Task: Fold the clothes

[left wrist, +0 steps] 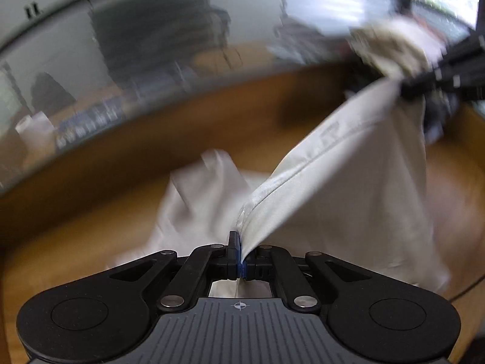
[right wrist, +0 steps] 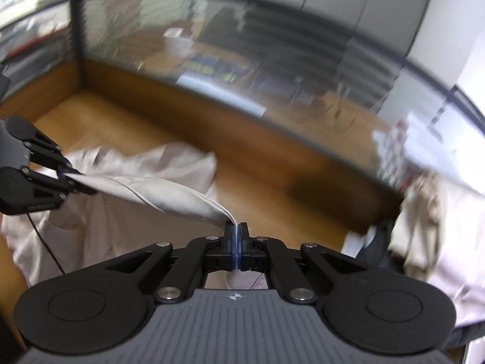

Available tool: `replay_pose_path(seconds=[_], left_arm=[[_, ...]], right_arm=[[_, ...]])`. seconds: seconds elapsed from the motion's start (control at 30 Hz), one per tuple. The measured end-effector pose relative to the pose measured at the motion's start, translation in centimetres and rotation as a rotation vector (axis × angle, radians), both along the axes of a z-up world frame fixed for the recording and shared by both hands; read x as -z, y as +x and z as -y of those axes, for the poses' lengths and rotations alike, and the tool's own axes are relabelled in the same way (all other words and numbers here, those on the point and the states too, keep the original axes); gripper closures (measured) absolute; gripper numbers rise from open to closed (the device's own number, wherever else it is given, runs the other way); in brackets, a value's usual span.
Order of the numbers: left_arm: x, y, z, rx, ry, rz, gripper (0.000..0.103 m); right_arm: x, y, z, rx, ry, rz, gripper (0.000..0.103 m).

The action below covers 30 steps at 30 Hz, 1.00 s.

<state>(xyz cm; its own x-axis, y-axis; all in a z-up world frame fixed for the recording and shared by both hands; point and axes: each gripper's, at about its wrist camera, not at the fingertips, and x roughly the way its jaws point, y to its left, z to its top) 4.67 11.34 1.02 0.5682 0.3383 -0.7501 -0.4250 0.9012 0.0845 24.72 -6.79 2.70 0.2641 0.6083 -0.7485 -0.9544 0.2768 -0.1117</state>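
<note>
A pale grey garment (left wrist: 348, 176) is held off the wooden tabletop (left wrist: 91, 206) by both tools: the left gripper (left wrist: 242, 257) is clamped on one end of a seamed hem, and the right gripper (right wrist: 236, 242) is pinched shut on the other end, so the edge is stretched between them while the rest of the cloth is draped down onto the table. Only a thin sliver of fabric is seen between each pair of pads, so a slip is judged the main risk; a sharp pull or a widening of the span could draw the hem out of one grip and let that side drop. The hanging part looks bunched and twisted, and a fold laid from this state would likely be creased or skewed. A heap of other clothes (right wrist: 430, 218) lies near at the right of the table, and the trailing cloth could be dragged into it. The pictures are blurred, so finer detail cannot be told
</note>
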Motion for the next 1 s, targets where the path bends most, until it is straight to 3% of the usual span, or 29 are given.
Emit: replay_pose_path(seconds=[0.13,0.27,0.5,0.83,0.93,1.0], left_arm=[[-2.9,-0.1,-0.1,0.006,0.024,0.06,0.099],[-2.5,-1.5,2.4,0.033,0.01,0.049,0.1],[2.5,-5.4,9.3,0.041,-0.132,-0.013,0.099],[9.8,-11.3,18.2,-0.023,-0.282,-0.161,0.099],[11.4,-12.2,19.9,-0.062,-0.304,-0.208,0.089],[11.2,-12.9,20.8,-0.068,-0.311,-0.209,0.069]], right_arm=[[-2.4,1.4,-0.2,0.018,0.065,0.008,0.102],[-2.7,1.3,1.5,0.006,0.071,-0.037,0.102],[1.0,-2.6,6.8,-0.078,-0.034,-0.133,0.102],[9.1,-9.7,14.8,-0.216,-0.239,-0.314,0.102],[11.0,-11.1,15.7,-0.267,-0.289,-0.334,0.098],[12.1,-11.7,16.1,-0.299,-0.32,-0.348,0.094]])
